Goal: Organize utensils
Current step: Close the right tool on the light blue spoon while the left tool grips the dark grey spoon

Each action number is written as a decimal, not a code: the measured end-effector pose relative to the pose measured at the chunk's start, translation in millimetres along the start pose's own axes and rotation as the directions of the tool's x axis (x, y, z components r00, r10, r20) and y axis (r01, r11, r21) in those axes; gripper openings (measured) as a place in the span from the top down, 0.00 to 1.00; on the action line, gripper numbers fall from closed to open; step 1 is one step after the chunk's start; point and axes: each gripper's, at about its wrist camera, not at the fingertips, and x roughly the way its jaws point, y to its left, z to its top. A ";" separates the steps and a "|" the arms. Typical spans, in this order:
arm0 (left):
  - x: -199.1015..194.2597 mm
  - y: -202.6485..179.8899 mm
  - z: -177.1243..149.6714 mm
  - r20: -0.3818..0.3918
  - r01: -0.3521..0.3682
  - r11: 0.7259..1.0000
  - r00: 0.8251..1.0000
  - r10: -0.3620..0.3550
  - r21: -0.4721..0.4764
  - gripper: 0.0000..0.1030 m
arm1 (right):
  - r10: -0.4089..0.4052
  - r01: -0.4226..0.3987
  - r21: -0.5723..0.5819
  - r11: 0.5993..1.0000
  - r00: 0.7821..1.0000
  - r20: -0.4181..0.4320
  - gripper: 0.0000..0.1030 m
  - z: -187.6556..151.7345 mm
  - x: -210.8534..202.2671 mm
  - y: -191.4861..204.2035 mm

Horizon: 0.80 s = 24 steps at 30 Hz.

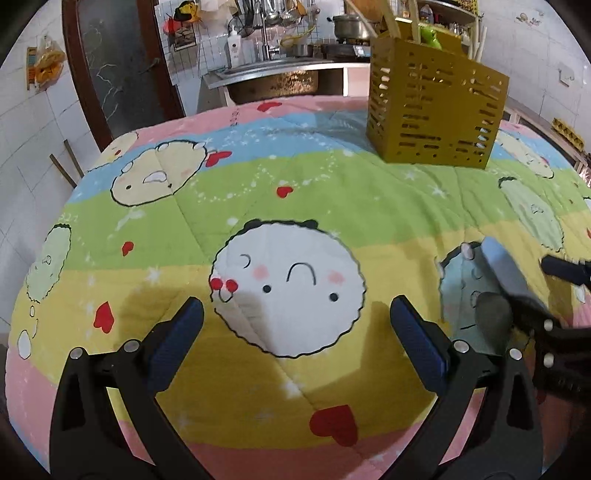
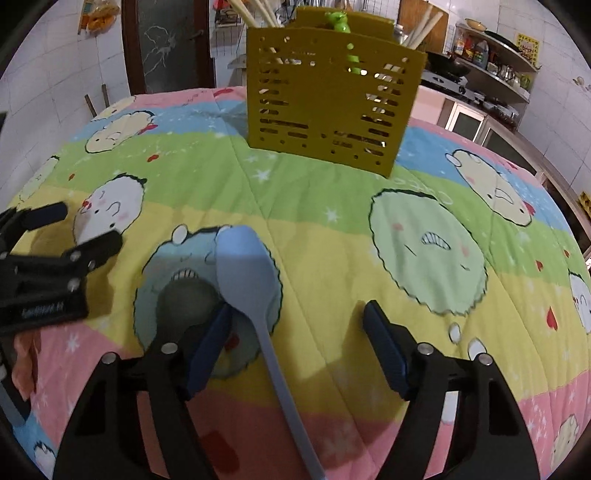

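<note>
The blue spoon (image 2: 245, 269) lay flat on the cartoon-print quilt (image 2: 332, 236), its bowl toward the far side and its handle running back toward you, over the blue round face printed on the cloth. Your right gripper (image 2: 297, 347) stood over it with its jaws spread apart; the handle passed between them, close beside the left pad (image 2: 208, 354) and well clear of the right one, and neither pad pressed on it. A dark shadow of the spoon sat on the quilt just left of the bowl.

Your left gripper (image 1: 295, 339) hovered to the left of the spoon, above the white smiling face on the quilt, its tongs wide open with only cloth between them. From that side the spoon (image 1: 498, 258) showed at the right, blurred, partly behind the right gripper.

At the far side of the quilt stood the yellow slotted holder (image 2: 328, 110), upright, with pale chopsticks (image 2: 255, 13) and a green frog-topped utensil (image 2: 338, 20) sticking up out of it. Behind it were a kitchen counter and shelves (image 2: 495, 48) with bottles.
</note>
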 end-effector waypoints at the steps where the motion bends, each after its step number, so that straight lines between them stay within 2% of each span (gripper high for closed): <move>1: 1.6 1.8 0.0 -0.010 0.000 1.000 1.000 0.000 -0.002 0.05 | 0.003 -0.003 -0.004 1.000 1.000 -0.006 0.36 4.5 2.0 1.9; 8: 8.8 12.0 0.7 -0.044 0.040 0.998 0.998 -0.042 -0.046 0.05 | 0.033 -0.034 -0.019 0.999 0.998 -0.050 0.42 32.0 19.3 11.1; 10: 8.7 10.6 0.4 -0.042 0.038 0.998 0.998 -0.040 -0.040 0.05 | 0.047 -0.048 -0.017 0.999 0.998 -0.051 0.55 37.0 23.1 13.0; 13: 8.9 8.9 -0.2 -0.037 0.036 0.999 0.999 -0.037 -0.037 0.05 | 0.057 -0.057 -0.006 0.998 0.998 -0.037 0.68 36.9 21.4 12.1; 17: 5.4 3.9 0.5 -0.024 0.052 0.998 0.998 -0.052 -0.023 0.05 | 0.066 -0.065 0.024 0.998 0.998 -0.023 0.68 32.0 11.7 1.1; 24: -3.1 -18.0 3.8 -0.049 0.157 0.985 0.986 -0.160 -0.072 0.05 | -0.053 0.054 0.067 0.996 0.999 -0.011 0.68 6.1 -5.4 -47.1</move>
